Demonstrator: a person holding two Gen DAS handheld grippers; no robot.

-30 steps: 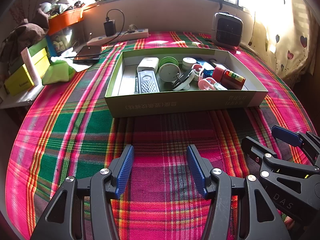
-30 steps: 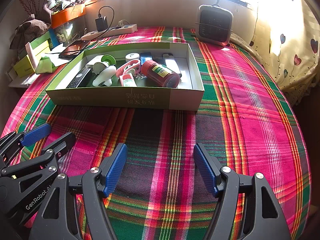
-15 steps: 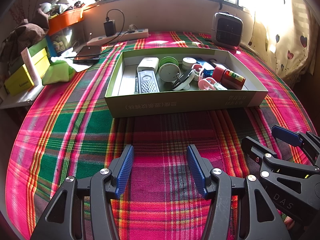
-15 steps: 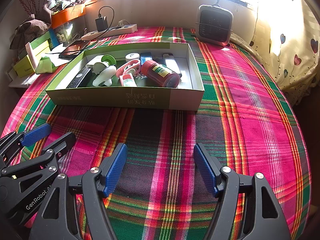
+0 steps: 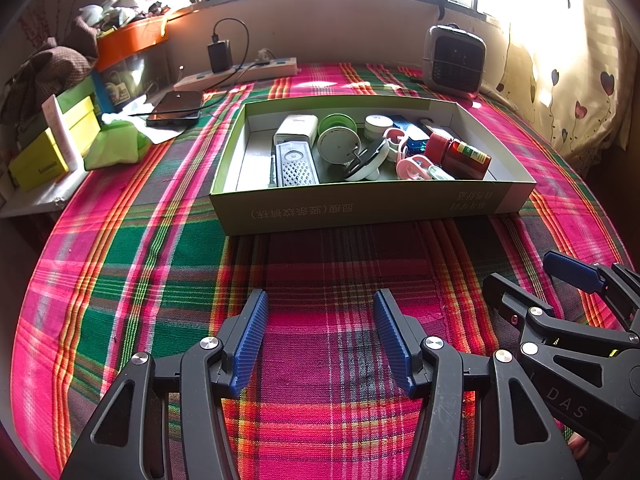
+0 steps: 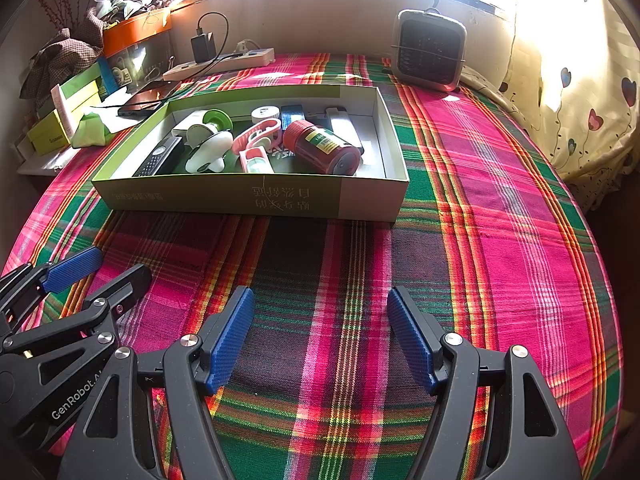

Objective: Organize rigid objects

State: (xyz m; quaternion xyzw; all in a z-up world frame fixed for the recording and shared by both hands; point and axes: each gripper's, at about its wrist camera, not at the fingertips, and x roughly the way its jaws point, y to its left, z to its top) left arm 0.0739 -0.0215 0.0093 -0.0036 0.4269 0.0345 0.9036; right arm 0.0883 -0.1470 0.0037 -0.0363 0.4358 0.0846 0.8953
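A shallow green cardboard box (image 5: 360, 208) (image 6: 224, 200) lies on the plaid cloth and holds several rigid items: a grey remote (image 5: 295, 164) (image 6: 158, 157), a red jar (image 5: 458, 153) (image 6: 322, 146) on its side, a white and green round piece (image 5: 338, 142), pink plastic clips (image 6: 258, 136) and a white tape roll (image 6: 265, 112). My left gripper (image 5: 320, 312) hovers open over bare cloth in front of the box, nothing between its blue pads. My right gripper (image 6: 320, 310) is open too, beside the left one and equally short of the box. Each shows in the other's view.
A small grey heater (image 6: 432, 54) stands at the back right. A power strip with a charger (image 5: 240, 74), a phone (image 5: 176, 108), yellow-green boxes (image 5: 52, 152) and an orange bin (image 5: 132, 42) crowd the back left. A heart-print curtain (image 6: 580, 120) hangs on the right.
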